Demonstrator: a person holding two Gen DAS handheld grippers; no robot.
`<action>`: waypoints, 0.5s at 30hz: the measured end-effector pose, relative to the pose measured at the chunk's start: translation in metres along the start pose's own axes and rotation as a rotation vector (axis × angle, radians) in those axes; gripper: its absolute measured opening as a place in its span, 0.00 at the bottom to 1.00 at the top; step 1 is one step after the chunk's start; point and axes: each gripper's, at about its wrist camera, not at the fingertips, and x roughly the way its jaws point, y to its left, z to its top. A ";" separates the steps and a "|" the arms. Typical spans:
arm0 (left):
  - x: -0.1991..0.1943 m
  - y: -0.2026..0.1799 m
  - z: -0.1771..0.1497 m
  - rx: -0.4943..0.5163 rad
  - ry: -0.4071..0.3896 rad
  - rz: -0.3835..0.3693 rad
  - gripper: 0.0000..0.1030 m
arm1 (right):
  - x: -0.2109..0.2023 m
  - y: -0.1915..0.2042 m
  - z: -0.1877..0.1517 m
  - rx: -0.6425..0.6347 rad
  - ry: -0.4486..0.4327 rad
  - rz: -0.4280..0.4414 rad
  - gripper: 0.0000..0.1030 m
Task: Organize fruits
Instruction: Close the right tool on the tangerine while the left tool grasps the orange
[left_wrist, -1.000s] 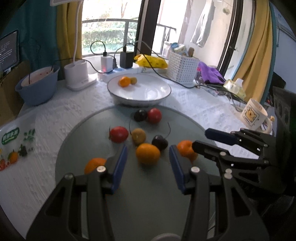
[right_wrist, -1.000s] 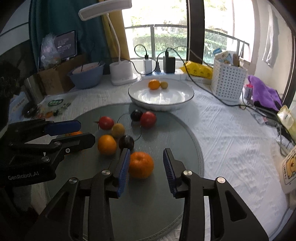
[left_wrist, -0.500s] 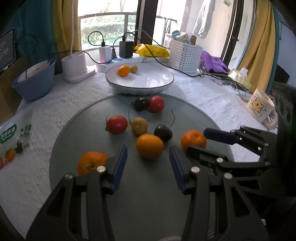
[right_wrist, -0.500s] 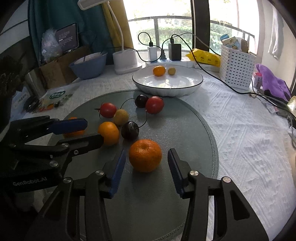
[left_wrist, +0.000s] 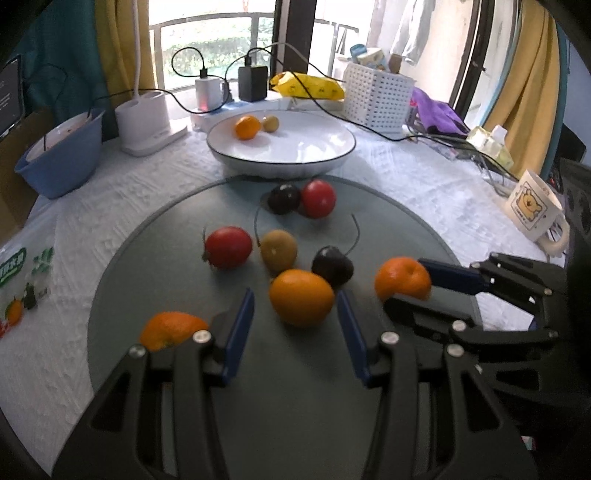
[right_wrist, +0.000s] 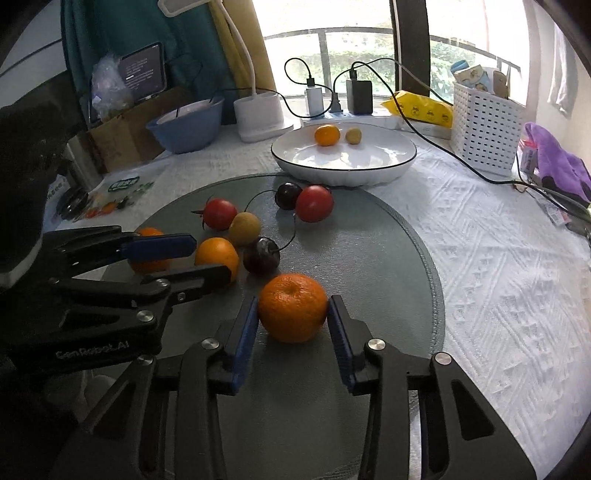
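Several fruits lie on a round grey mat (left_wrist: 388, 229). My right gripper (right_wrist: 292, 300) is closing its jaws on a large orange (right_wrist: 291, 308); both blue pads touch its sides. The same gripper (left_wrist: 404, 282) and orange (left_wrist: 400, 282) show at the right of the left wrist view. My left gripper (left_wrist: 294, 293) stands open around a smooth orange (left_wrist: 301, 302), with a gap at the left pad. Another orange (left_wrist: 168, 328) lies just left of it. Behind are two red tomatoes (left_wrist: 228, 246), two dark cherries (left_wrist: 331, 266) and a brownish fruit (left_wrist: 279, 250).
A white plate (left_wrist: 314, 147) at the back holds a small orange (left_wrist: 246, 127) and a yellowish fruit (left_wrist: 270, 123). Around it stand a blue bowl (left_wrist: 62, 162), a white lamp base (left_wrist: 146, 123), chargers with cables, a white basket (left_wrist: 376, 96) and a mug (left_wrist: 532, 208) at the right.
The right jaws widened, slid forward around the large orange, then closed until the pads met it. The left gripper came forward and down, so its smooth orange sits deeper between the fingers.
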 end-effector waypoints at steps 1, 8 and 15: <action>0.002 0.000 0.001 0.001 0.003 0.002 0.47 | -0.001 -0.001 0.000 0.002 -0.002 -0.002 0.39; 0.007 -0.003 0.003 0.006 0.009 0.002 0.47 | -0.005 -0.013 0.000 0.021 -0.015 -0.008 0.39; 0.009 -0.007 0.005 0.038 0.006 0.012 0.37 | -0.006 -0.017 0.000 0.029 -0.018 -0.003 0.39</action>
